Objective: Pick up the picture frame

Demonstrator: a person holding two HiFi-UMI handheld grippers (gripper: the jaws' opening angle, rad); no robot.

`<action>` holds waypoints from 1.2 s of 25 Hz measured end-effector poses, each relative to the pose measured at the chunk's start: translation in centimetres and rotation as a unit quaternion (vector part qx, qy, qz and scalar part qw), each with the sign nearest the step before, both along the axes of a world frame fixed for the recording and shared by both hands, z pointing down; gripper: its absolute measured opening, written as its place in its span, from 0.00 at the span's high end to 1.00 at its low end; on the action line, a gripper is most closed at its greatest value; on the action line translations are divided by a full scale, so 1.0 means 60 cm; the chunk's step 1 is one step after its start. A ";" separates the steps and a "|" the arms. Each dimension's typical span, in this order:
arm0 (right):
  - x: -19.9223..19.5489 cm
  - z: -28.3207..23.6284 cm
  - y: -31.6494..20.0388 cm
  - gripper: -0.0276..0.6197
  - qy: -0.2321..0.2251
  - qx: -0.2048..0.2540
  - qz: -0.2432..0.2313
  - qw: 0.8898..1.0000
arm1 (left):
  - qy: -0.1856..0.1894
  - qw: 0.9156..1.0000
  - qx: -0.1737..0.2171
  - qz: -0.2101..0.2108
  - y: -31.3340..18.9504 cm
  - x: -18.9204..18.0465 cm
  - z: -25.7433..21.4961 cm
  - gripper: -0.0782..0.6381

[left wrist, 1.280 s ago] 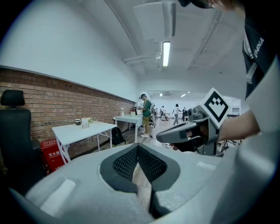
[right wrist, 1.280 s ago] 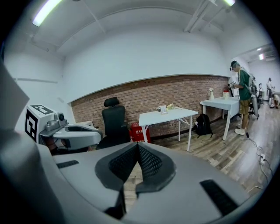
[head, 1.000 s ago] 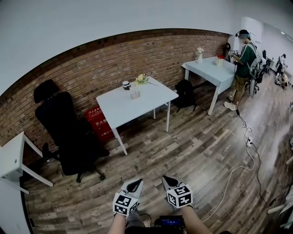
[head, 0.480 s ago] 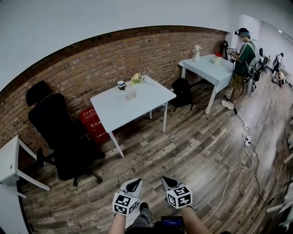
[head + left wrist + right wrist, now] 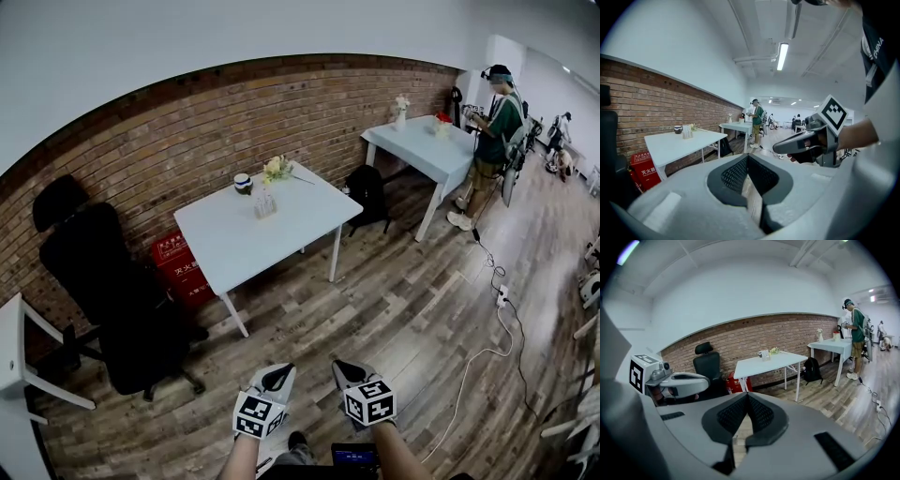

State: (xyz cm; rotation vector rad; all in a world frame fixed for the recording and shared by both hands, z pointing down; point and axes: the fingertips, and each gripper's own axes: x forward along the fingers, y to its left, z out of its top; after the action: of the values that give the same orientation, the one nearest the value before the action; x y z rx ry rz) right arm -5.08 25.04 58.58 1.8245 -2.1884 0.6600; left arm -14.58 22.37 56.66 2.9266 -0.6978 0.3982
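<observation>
Since the white table [image 5: 248,248] is well across the floor from us, the step in hand looks like the approach, not the grab. The left gripper [image 5: 275,380] and right gripper [image 5: 349,372] hang low in front of us. Both have their jaws pressed together with nothing between them, which the gripper views show pretty clearly.

The picture frame [image 5: 265,202], or what we take for it, is the small pale upright thing toward the far side of the tabletop. It stands just beside the flowers [image 5: 275,168], with a dark mug [image 5: 243,183] near it. It's too small from here to say which way it faces.

What we'd do to make this go well:
- Walk up to the near long edge, leaving the black office chair [image 5: 112,291] and the red box [image 5: 178,267] off to our left.
- Spread the jaws of one gripper before reaching over the table, not right at the frame.
- Come in from the side away from the flowers and mug so we don't knock either one.
- Pinch the frame low on an upright edge, since it'll probably tip if we nudge the top.
- Use the other gripper to steady it if it slides.
</observation>
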 end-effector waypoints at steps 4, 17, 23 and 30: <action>-0.008 -0.002 -0.054 0.94 0.003 0.001 0.007 1.000 | 0.004 1.000 0.000 0.004 -0.059 -0.006 0.002 0.88; -0.014 0.021 -0.131 0.94 0.002 -0.014 0.013 1.000 | 0.004 1.000 -0.024 0.014 -0.135 -0.005 0.036 0.88; 0.006 0.031 -0.180 0.94 -0.003 -0.014 0.005 1.000 | 0.001 1.000 -0.024 0.007 -0.178 0.019 0.042 0.88; 0.060 0.021 -0.279 0.94 -0.006 -0.003 -0.012 1.000 | -0.008 1.000 -0.016 -0.007 -0.267 0.076 0.037 0.88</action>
State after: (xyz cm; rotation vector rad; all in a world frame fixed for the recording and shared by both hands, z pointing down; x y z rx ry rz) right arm -1.45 8.30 59.86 1.7918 -2.2099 0.6743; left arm -10.02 6.34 58.88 2.8911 -0.7066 0.4272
